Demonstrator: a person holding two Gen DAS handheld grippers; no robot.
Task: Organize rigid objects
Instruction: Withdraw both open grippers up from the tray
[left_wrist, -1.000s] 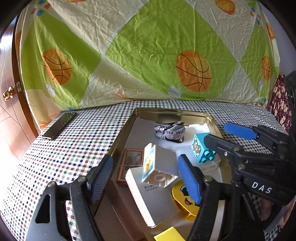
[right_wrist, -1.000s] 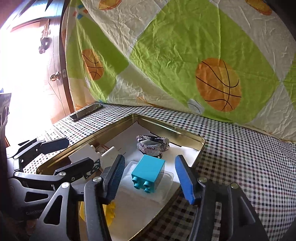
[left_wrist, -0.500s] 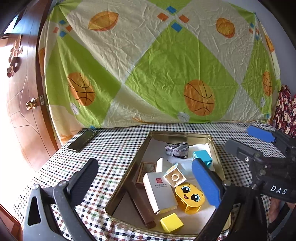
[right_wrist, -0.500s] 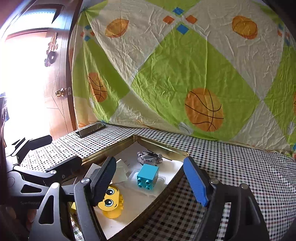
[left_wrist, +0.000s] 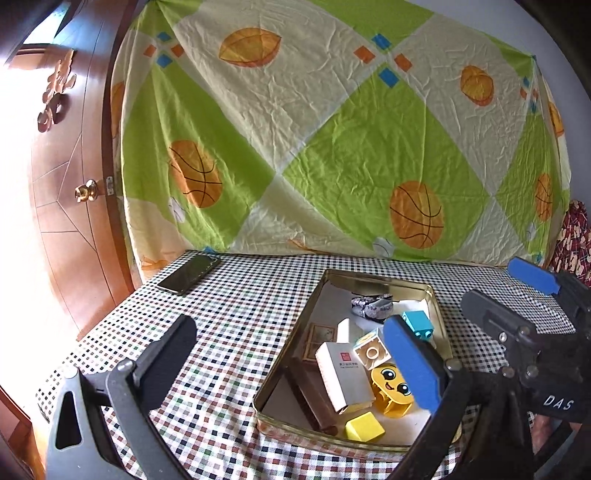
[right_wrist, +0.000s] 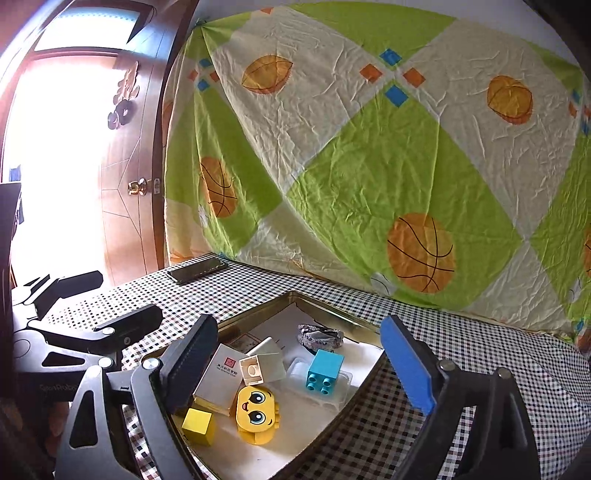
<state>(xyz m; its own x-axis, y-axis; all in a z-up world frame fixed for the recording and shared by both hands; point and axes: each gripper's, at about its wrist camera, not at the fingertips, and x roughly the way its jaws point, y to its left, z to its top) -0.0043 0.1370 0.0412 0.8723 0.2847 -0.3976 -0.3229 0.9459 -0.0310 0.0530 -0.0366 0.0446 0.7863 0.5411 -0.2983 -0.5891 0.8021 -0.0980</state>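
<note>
A gold metal tin (left_wrist: 291, 349) (right_wrist: 255, 317) sits on the checkered table. It holds a teal brick (left_wrist: 417, 323) (right_wrist: 325, 371), a yellow face brick (left_wrist: 391, 384) (right_wrist: 256, 408), a small yellow block (left_wrist: 364, 426) (right_wrist: 199, 424), a white box (left_wrist: 343, 373) (right_wrist: 221, 373), a cream brick (left_wrist: 371, 352) (right_wrist: 260, 365) and a sequined item (left_wrist: 371, 304) (right_wrist: 319, 336). My left gripper (left_wrist: 291, 362) is open and empty, held back above the tin's left side. My right gripper (right_wrist: 299, 365) is open and empty above the tin.
A black phone (left_wrist: 188, 273) (right_wrist: 197, 269) lies at the table's far left corner. A basketball-print sheet (left_wrist: 332, 147) hangs behind the table. A wooden door (left_wrist: 62, 206) stands to the left. Each gripper shows in the other's view, the right one (left_wrist: 532, 332) and the left one (right_wrist: 85, 325).
Both grippers have pulled up and back from the tin and opened wider. The cream brick that was between my left fingers now lies in the tin.
</note>
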